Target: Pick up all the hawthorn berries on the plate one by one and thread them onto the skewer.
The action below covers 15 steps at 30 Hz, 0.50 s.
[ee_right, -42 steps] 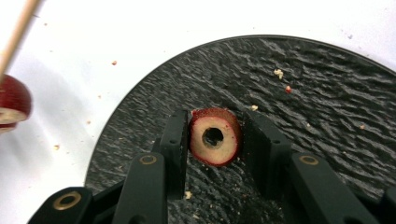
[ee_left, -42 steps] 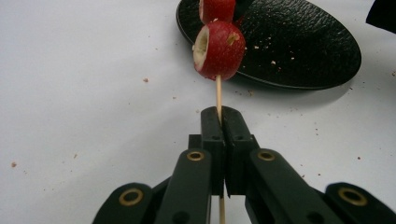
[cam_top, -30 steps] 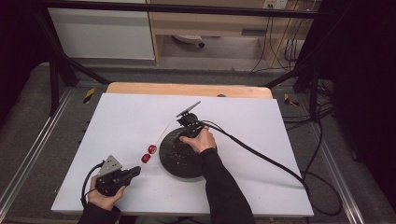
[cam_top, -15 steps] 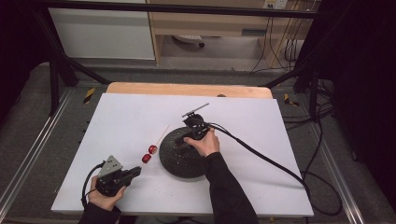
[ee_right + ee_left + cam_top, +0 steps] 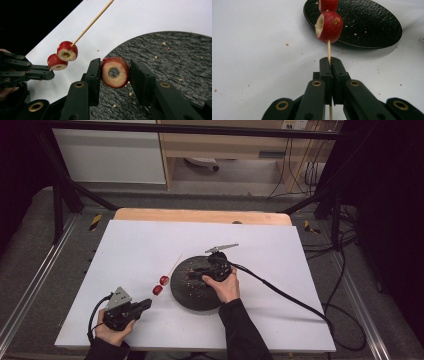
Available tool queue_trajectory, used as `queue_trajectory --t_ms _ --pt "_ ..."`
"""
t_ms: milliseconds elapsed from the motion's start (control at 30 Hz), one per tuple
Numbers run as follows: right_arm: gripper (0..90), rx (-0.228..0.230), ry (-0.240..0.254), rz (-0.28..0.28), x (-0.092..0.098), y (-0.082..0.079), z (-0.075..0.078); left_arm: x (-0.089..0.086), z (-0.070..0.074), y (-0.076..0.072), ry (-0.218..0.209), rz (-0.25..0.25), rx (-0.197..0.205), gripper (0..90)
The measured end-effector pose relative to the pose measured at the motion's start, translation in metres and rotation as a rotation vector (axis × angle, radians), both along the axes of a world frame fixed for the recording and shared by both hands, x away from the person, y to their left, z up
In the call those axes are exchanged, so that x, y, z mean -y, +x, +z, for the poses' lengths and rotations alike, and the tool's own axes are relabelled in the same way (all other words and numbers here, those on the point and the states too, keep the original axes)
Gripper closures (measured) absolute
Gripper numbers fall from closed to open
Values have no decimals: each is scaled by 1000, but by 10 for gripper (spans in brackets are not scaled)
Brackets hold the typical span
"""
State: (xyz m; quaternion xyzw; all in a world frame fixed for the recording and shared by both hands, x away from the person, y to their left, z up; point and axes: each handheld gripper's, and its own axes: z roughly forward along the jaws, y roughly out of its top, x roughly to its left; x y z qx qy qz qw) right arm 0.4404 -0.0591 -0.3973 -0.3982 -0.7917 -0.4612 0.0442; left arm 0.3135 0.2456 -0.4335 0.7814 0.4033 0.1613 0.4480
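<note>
The cored red fruit slice [image 5: 115,72], light and soft, sits clamped by its skin in the right gripper [image 5: 113,75] above the black plate [image 5: 180,65]. At its ten o'clock, the left gripper [image 5: 330,66] is pinched on a thin, snappable skewer [image 5: 328,51] already carrying two slices.

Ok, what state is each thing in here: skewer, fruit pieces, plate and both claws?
Skewer: clamped in the left claw, two pieces threaded on.
Threaded pieces: cored, side by side on the skewer, off the plate.
Loose piece: cored ring, gripped over the plate.
Plate: flat on the table, crumbs on it.
Left claw: shut on the skewer.
Right claw: shut on the loose piece.
</note>
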Motion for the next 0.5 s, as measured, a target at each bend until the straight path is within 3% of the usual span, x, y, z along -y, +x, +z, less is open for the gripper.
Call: queue_trajectory --t_ms 333,500 --pt "627 43 114 -47 8 -13 -4 2 1 -2 -5 -5 4 883" --pt "627 69 203 -80 13 -19 -5 3 1 -2 -10 -10 9 883"
